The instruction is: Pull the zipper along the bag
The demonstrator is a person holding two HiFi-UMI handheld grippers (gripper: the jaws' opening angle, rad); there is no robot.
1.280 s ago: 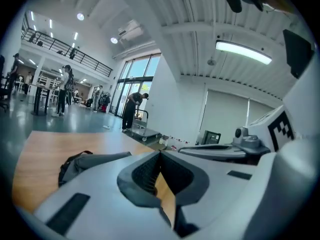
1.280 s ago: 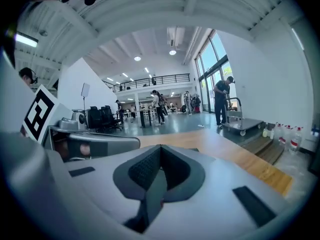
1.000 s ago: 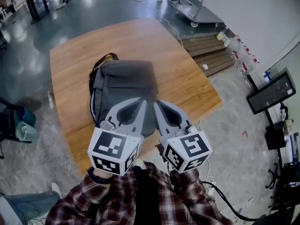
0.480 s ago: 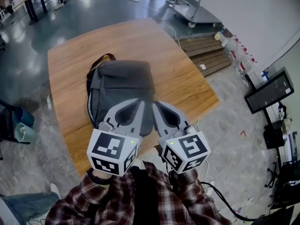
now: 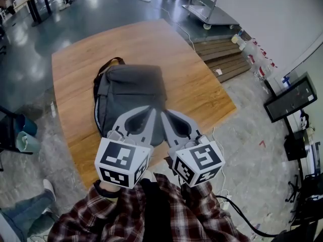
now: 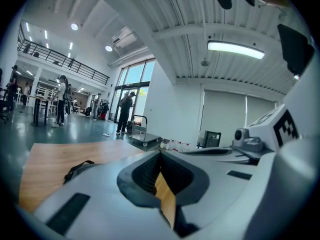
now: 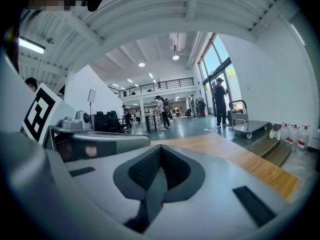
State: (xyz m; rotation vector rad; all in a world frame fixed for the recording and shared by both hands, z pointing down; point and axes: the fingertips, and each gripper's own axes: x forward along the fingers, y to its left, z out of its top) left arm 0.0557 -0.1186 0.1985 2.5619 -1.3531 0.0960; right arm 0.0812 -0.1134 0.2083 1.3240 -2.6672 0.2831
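Now | left tongs pressed together | right tongs likewise | both over grey bag (on wooden table)

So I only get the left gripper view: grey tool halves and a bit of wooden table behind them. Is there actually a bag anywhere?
Observer: Yes. The head view shows a grey backpack lying flat on the wooden table.
Operator: Is the other tool holding it?
Observer: No. In the right gripper view the right tool has its jaws together with nothing between them.
Operator: And where are the two tools?
Observer: Seen from above, the left tool and the right tool are side by side over the backpack's near end.
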